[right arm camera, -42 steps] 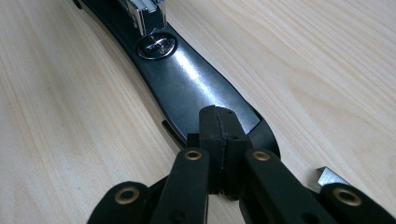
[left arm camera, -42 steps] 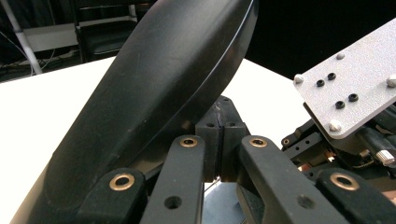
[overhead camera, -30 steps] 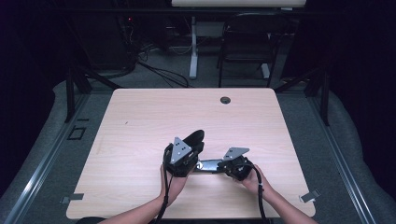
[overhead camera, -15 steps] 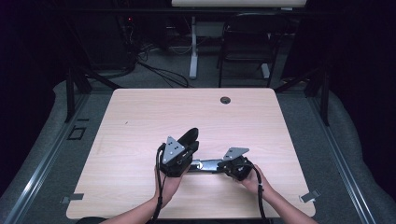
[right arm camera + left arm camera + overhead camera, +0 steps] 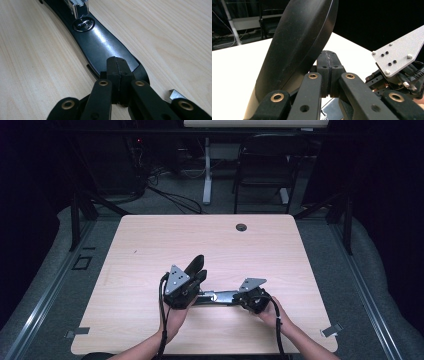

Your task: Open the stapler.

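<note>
Stapler: we see a black stapler [image 5: 215, 296] lying opened near the front middle of the wooden table [image 5: 150, 240], its base flat on the wood and its black top arm [image 5: 297, 45] swung up at a tilt.
Left gripper: our left gripper [image 5: 192, 279] sits at the raised arm; its jaws look pressed together, the arm leaning against them. We cannot tell whether they pinch it.
Right gripper: our right gripper [image 5: 117, 75] has its jaws pressed together, resting on the end of the stapler's base [image 5: 105, 47].
Staples: a small metal piece [image 5: 175, 95] lies just beside the base.
</note>
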Motion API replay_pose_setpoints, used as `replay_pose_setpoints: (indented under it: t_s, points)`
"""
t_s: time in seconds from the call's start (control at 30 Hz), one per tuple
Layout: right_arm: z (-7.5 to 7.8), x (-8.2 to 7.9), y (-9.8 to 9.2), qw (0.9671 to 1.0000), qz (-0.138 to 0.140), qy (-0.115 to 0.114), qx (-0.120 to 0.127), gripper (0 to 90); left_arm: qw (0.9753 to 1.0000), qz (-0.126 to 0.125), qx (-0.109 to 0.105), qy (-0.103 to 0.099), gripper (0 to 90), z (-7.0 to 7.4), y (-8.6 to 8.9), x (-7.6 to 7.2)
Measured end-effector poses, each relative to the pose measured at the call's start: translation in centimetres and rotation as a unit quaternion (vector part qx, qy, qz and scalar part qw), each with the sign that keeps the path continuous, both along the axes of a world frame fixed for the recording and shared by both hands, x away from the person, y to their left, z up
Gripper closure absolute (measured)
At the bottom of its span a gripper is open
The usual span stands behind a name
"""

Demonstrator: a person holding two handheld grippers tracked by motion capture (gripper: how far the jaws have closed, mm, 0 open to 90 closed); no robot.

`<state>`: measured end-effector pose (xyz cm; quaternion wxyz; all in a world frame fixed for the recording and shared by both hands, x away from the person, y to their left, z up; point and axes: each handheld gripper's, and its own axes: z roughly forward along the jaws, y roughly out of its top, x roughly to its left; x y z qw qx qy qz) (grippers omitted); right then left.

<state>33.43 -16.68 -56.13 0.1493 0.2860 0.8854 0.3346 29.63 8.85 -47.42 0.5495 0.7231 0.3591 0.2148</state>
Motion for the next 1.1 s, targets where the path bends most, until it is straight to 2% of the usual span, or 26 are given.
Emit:
replay_pose_setpoints:
  t_s: [1.1]
  points:
    - [0.0,0.0,0.1,1.0,0.001,0.0,-0.004,90.0,0.9993,0.031,-0.01,-0.017,90.0,0.7,3.0,-0.5]
